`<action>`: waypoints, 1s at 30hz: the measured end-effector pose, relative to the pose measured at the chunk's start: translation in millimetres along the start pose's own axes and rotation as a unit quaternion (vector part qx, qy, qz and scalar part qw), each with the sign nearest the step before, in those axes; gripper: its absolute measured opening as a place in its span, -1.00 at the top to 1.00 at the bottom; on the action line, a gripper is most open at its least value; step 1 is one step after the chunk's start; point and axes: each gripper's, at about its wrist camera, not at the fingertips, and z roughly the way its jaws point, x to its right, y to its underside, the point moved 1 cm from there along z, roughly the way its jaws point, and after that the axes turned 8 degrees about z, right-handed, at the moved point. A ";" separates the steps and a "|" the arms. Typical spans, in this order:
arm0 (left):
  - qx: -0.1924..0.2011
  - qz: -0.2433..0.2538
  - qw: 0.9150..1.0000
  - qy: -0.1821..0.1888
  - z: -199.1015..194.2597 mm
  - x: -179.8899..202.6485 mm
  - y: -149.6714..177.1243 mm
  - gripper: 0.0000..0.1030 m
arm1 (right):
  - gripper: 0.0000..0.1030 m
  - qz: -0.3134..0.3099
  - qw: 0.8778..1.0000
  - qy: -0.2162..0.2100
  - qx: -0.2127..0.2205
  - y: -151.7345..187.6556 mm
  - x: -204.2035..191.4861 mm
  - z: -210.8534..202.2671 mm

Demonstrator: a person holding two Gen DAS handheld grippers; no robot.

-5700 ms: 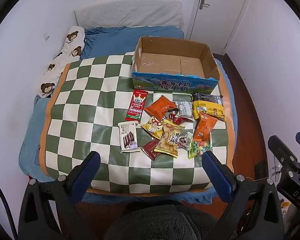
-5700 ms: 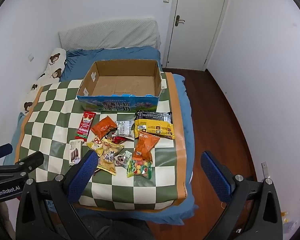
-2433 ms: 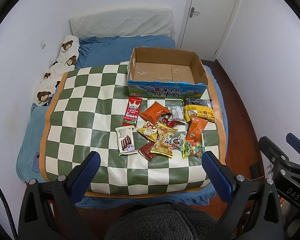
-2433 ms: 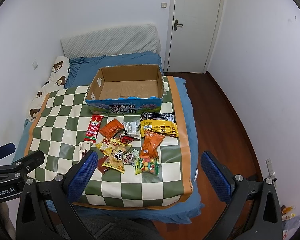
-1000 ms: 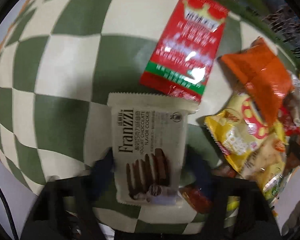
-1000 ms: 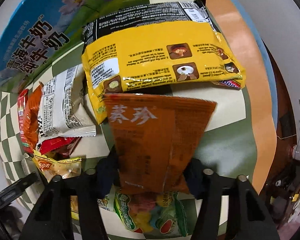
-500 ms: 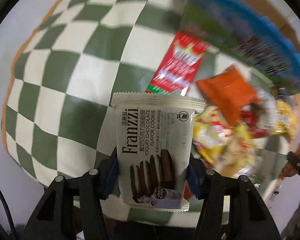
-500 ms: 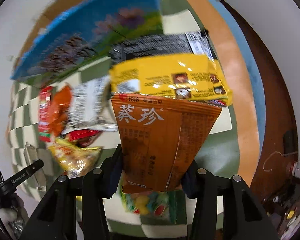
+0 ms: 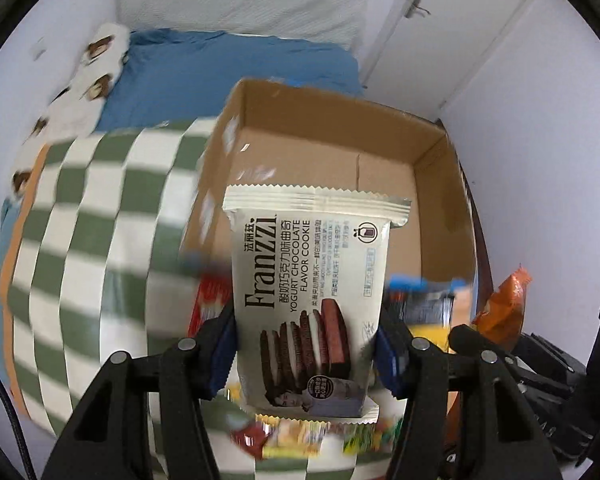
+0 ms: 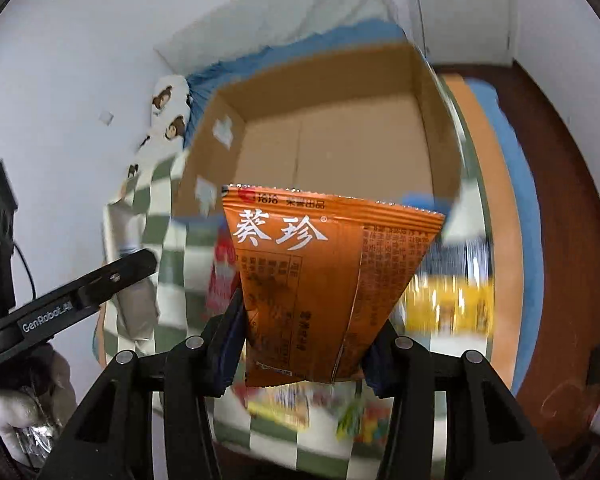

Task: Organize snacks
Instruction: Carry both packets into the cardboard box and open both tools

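Note:
My left gripper (image 9: 306,354) is shut on a cream Franzzi cookie pack (image 9: 312,292), held upright in the air in front of the open cardboard box (image 9: 432,208). My right gripper (image 10: 304,350) is shut on an orange snack pouch (image 10: 324,280), also lifted, with the same box (image 10: 340,144) behind it. The box is empty inside. The orange pouch also shows at the right of the left wrist view (image 9: 504,304). The other snacks lie blurred below both packs on the checked blanket (image 9: 84,224).
The bed has a blue sheet (image 9: 204,68), a bear-print pillow (image 9: 80,92) at the left and a white pillow (image 9: 240,4) at the head. A white door (image 9: 460,24) and wooden floor (image 10: 560,200) lie to the right. The left gripper's body (image 10: 68,308) shows in the right wrist view.
Both grippers closed on their packs and lifted them off the blanket. In the last half second both swung up toward the box, which now fills the background.

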 end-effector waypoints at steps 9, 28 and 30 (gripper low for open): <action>-0.075 0.009 0.997 0.001 100.6 -27.9 -121.5 -0.09 | -0.01 -0.003 0.999 0.042 -0.028 -130.9 -12.8 83.4; -0.163 0.009 0.987 -0.002 200.0 -30.8 -165.8 -0.15 | -0.02 0.011 0.989 0.095 -0.116 -224.0 39.8 227.1; -0.162 0.010 0.987 -0.011 202.3 -30.7 -169.1 -0.43 | -0.13 0.008 0.988 0.095 -0.122 -230.3 38.0 235.1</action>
